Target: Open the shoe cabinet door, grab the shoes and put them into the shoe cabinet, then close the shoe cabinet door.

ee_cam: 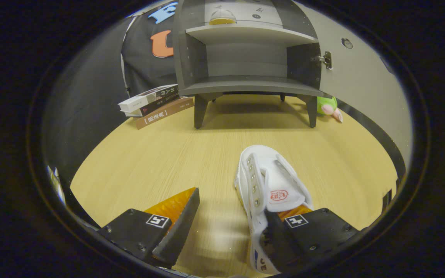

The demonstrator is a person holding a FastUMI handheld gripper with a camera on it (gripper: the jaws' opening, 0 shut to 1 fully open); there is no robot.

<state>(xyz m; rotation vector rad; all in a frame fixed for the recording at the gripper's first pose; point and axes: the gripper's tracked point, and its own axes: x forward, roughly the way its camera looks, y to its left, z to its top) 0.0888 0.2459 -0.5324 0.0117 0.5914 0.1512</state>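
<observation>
Shoe [270, 185] lies on the table [176, 162] by the right finger of the hand-held gripper [226, 231] — fingers apart, nothing clamped. Cabinet [245, 83] door [361, 88] stands open; loading and closing remain.

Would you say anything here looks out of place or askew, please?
Mainly the white shoe: it lies against the right finger instead of centred between the open gripper's fingers. A green plush toy sits oddly beside the shoe cabinet's leg, under the open door.
</observation>
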